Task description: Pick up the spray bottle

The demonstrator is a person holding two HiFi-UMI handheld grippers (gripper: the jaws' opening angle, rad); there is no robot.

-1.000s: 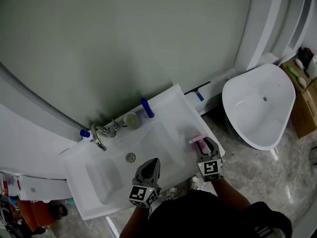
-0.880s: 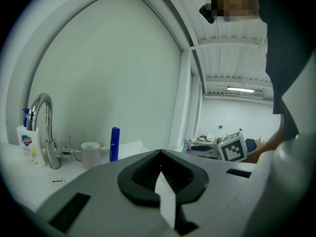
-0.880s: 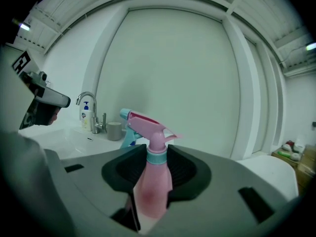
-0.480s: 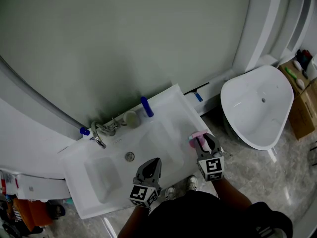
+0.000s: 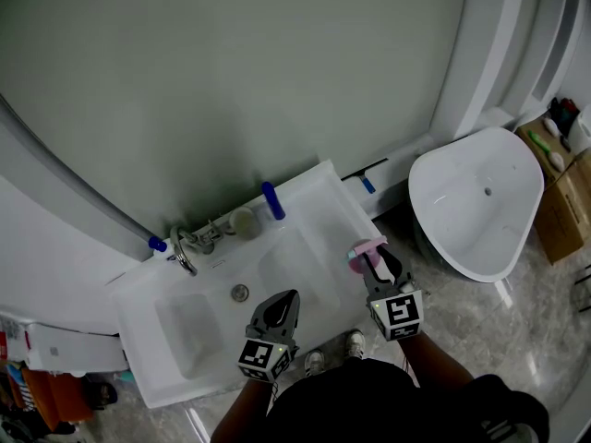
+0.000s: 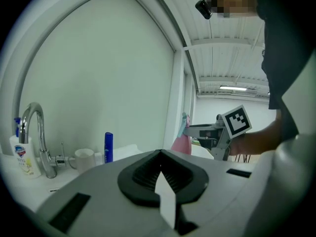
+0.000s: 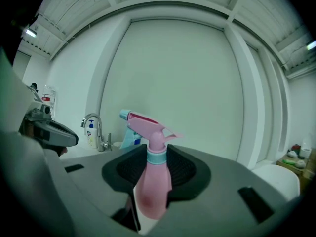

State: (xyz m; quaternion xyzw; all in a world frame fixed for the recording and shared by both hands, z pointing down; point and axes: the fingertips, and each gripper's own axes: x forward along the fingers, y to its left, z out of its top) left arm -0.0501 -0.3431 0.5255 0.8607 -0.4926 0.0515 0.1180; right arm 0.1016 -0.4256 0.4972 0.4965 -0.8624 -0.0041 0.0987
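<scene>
Washbasin bench (image 5: 314, 212): white, with a tap (image 5: 183, 250) at the far left.
Right gripper (image 5: 377, 268): over the bench's near right corner, jaws clamped on the spray bottle (image 7: 153, 181) just below its collar.
Left gripper (image 5: 280, 307): at the middle of the near edge, jaws together with nothing between them.
Spray bottle: pink, upright, apparently clear of the bench.
Progress: grasp made and lift seemingly done; only a steady hold is left.

Looks like a bathroom. Told by a white washbasin (image 5: 319, 218) with a chrome tap (image 5: 185, 251), a soap bottle (image 6: 19, 155) and a cup (image 5: 245, 221). Also a white tub (image 5: 476, 201) on a stone-look floor (image 5: 545, 321).
</scene>
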